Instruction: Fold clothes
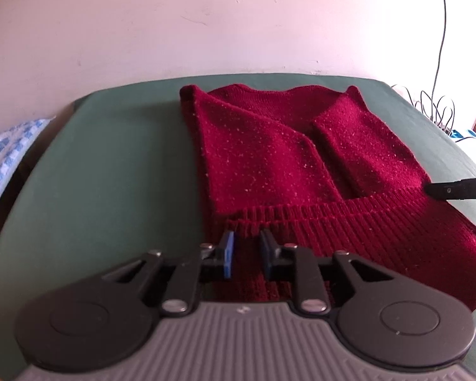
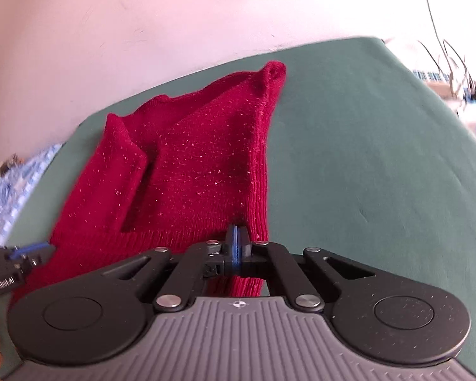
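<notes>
We are looking at a dark red knitted sweater [image 1: 288, 158] lying on the green table cover [image 1: 111, 174], both sleeves folded in across its body, its ribbed hem [image 1: 349, 222] nearest us. Our left gripper [image 1: 246, 254] is hovering at the hem's left end, fingers parted around the rib without pressing it. Our right gripper [image 2: 236, 247] is sitting at the hem's right corner, fingers clenched together; we cannot tell whether cloth is caught between them.

home | green table [image 1: 111, 165], pink wall [image 1: 206, 16], loose cables [image 1: 438, 108]
</notes>
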`<state>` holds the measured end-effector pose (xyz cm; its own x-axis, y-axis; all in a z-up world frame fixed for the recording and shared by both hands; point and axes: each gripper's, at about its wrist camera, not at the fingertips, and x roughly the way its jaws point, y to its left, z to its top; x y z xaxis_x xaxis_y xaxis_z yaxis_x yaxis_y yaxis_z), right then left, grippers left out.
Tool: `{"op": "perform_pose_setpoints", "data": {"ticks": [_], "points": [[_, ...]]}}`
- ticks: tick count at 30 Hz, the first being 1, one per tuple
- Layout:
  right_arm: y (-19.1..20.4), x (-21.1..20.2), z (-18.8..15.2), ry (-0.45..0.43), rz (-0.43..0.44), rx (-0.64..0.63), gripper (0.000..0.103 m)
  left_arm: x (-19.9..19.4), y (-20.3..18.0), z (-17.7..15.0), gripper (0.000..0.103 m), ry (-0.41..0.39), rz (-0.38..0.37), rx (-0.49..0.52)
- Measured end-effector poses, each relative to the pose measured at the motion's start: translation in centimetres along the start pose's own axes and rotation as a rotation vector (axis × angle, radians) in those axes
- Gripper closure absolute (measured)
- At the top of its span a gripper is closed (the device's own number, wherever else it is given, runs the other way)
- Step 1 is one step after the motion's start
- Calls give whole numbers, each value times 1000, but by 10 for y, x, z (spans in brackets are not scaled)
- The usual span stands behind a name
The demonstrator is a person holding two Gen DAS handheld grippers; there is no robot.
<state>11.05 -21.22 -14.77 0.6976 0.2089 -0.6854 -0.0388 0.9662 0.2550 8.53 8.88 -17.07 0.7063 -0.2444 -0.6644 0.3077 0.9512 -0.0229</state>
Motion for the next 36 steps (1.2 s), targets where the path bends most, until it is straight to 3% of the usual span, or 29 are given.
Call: {"op": "perform_pose_setpoints", "data": {"ticks": [2, 4, 6, 7, 10, 13, 18, 24, 27, 28, 29, 33, 36], "points": [[1, -4, 5, 15, -2, -10, 103, -3, -3, 1, 78, 3, 3, 26], [-2, -23, 6, -27, 12, 9, 91, -11, 5, 5, 79, 0, -16, -3], [-3, -43, 4, -58, 40, 25, 91, -24, 18, 7, 81, -14, -13, -47], [-1, -52, -1, -53, 66, 29, 90, -31, 23, 6, 86, -24, -14, -61], [8, -65, -20, -2, 128, 5, 90, -52, 31, -1, 86, -40, -40, -81], [5, -56, -39, 43, 81, 0, 93, -53, 20, -17, 86, 11, -67, -29], [5, -55, -32, 40, 72, 27, 93, -51, 15, -36, 78, 21, -6, -2], [24, -78, -41, 33, 107, -31, 88, -84, 20, -32, 86, -14, -35, -30], [24, -68, -46, 44, 75, -29, 88, -87, 4, -36, 81, -23, -56, 9], [22, -65, -46, 39, 73, -18, 89, -80, -1, -38, 71, -2, -47, 25], [20, -62, -46, 34, 77, -5, 89, -74, -7, -41, 69, 19, -39, 41], [8, -59, -43, 36, 88, 75, 89, -65, -10, -48, 67, 32, -36, 37], [0, -81, -38, -14, 82, 136, 83, -75, 1, -43, 66, 41, -54, 18]]}}
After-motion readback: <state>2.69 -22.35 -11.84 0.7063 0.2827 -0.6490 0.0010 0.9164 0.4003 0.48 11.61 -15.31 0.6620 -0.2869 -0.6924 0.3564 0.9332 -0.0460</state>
